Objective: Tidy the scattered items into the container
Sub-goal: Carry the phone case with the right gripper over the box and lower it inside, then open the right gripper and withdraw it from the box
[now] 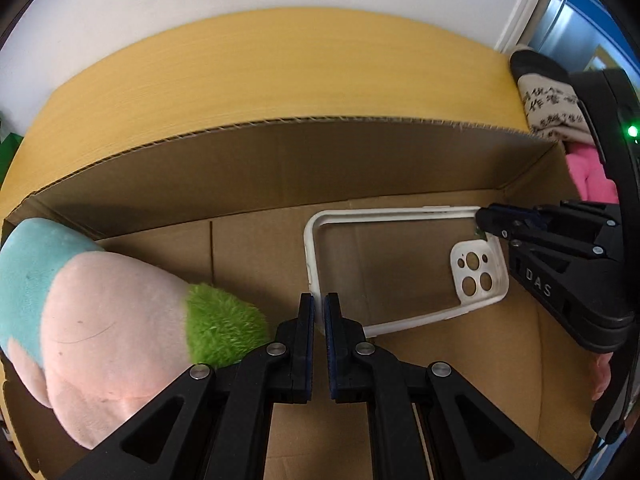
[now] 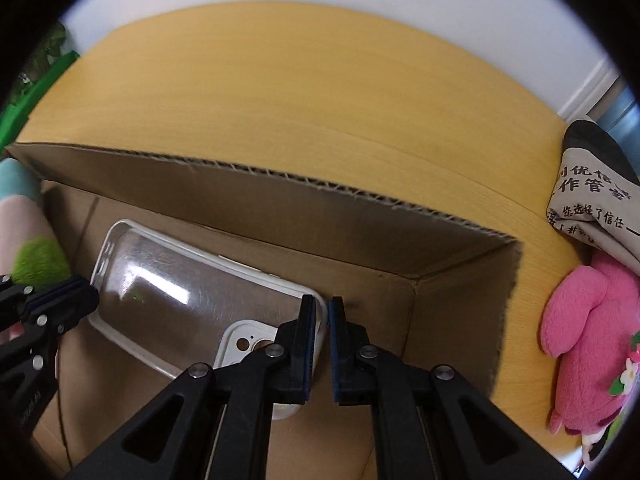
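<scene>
One cardboard box (image 1: 280, 168), one clear phone case (image 1: 400, 272) inside it, one plush toy (image 1: 108, 320) at left, left gripper (image 1: 319, 308) nearly closed on the case's near-left edge, right gripper (image 2: 322, 312) pinching its camera corner.

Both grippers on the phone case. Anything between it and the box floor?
Nothing visible. Through the phone case only the bare floor of the box shows. The plush toy lies in the box off the left gripper side, apart from the case. The right gripper pinches the camera end.
</scene>
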`<action>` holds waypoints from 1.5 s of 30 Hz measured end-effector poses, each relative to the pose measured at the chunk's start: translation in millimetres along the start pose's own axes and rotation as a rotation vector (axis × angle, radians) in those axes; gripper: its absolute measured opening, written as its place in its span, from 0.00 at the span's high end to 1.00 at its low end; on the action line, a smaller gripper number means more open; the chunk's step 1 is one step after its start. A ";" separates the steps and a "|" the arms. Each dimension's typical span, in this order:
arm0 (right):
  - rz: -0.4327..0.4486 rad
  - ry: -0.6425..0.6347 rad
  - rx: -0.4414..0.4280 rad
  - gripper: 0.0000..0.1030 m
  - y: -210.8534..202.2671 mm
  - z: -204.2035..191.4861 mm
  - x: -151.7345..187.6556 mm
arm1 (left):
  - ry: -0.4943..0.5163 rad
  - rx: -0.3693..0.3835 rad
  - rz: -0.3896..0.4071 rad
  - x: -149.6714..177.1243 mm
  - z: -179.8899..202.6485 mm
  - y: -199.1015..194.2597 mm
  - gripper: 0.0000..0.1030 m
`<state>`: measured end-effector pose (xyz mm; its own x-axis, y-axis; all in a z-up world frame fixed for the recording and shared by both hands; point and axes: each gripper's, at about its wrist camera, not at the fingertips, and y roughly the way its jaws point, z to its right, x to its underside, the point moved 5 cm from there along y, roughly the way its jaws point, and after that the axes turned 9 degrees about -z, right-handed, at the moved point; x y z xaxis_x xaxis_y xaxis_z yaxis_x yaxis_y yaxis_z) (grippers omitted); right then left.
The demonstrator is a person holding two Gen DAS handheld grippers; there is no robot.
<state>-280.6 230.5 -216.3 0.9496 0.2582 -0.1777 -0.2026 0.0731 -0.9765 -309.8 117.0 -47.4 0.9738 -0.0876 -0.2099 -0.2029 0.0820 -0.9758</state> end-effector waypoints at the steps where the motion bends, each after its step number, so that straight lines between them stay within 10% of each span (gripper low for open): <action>1: 0.005 0.000 0.007 0.93 1.5 -0.5 -0.1 | 0.003 -0.008 -0.001 -0.7 0.3 1.3 0.96; 7: 0.087 -0.005 -0.028 0.68 -18.2 -3.2 4.7 | -0.012 0.052 0.051 -2.2 0.6 -17.5 0.90; 13: 0.273 -0.024 -0.084 0.50 -92.1 -7.0 46.7 | 0.021 0.047 0.240 29.3 -5.9 -88.6 0.36; 17: 0.426 0.008 -0.185 0.23 -155.5 -25.2 109.3 | 0.070 0.011 0.427 86.7 -11.1 -152.4 0.19; 25: 0.554 0.042 -0.231 0.23 -194.5 -70.0 235.9 | -0.007 -0.030 0.667 219.8 -22.9 -218.5 0.09; 38: 0.427 0.135 -0.132 0.23 -110.9 -75.7 283.1 | -0.071 -0.221 0.510 279.6 -73.0 -121.3 0.03; 45: 0.446 0.151 -0.120 0.23 -118.2 -84.7 298.8 | -0.079 -0.190 0.492 287.6 -76.3 -108.9 0.04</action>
<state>47.3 217.4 -164.3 0.8025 0.0962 -0.5888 -0.5769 -0.1266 -0.8069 -15.5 7.1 -6.2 0.7618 -0.0089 -0.6477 -0.6459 -0.0873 -0.7584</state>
